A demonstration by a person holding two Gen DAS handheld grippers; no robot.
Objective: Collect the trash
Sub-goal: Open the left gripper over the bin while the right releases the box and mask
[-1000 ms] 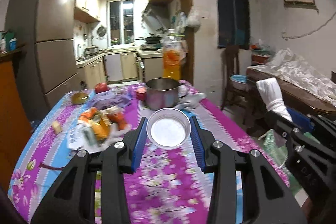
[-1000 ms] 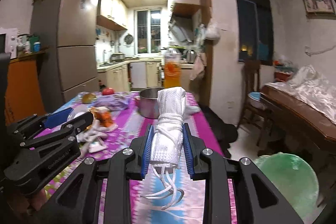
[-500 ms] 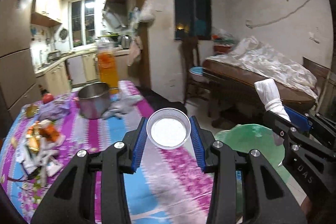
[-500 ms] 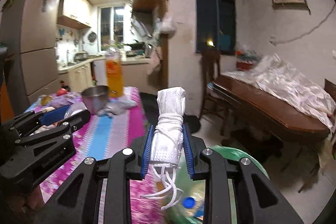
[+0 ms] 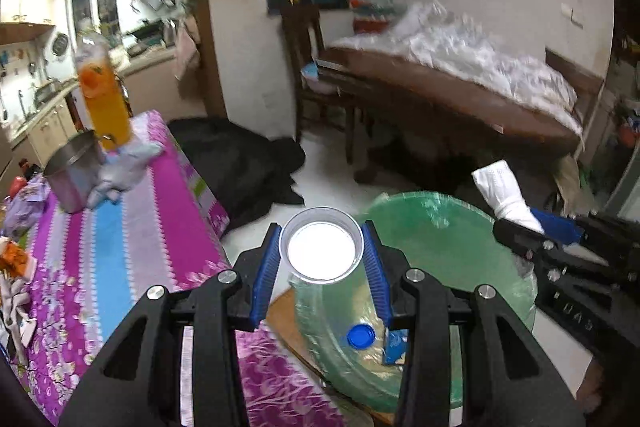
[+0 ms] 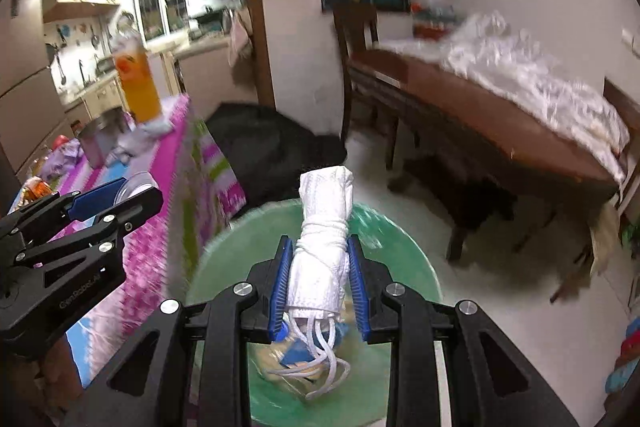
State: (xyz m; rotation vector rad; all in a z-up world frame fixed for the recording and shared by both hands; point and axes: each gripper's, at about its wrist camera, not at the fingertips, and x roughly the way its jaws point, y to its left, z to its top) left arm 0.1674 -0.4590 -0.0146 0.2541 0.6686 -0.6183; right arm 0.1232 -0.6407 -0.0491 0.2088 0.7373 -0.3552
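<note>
My left gripper (image 5: 321, 263) is shut on a clear plastic cup (image 5: 321, 243) and holds it above the near rim of a green trash bin (image 5: 432, 227) lined with a bag. A blue bottle cap (image 5: 361, 336) and a blue wrapper lie inside the bin. My right gripper (image 6: 320, 273) is shut on a rolled white mask (image 6: 322, 227) with its strings hanging down, held over the same bin (image 6: 400, 251). The right gripper also shows in the left wrist view (image 5: 536, 227), and the left gripper in the right wrist view (image 6: 116, 201).
A table with a pink flowered cloth (image 5: 132, 227) stands to the left, with a steel pot (image 5: 74, 171), an orange drink bottle (image 5: 104, 103) and scraps on it. A dark wooden table (image 5: 460, 99) and chair (image 5: 308, 55) stand behind the bin. Black cloth (image 5: 240, 163) lies on the floor.
Both grippers have swung right and tilted down, away from the table, and now hang over the green bin. Each still holds its item.
</note>
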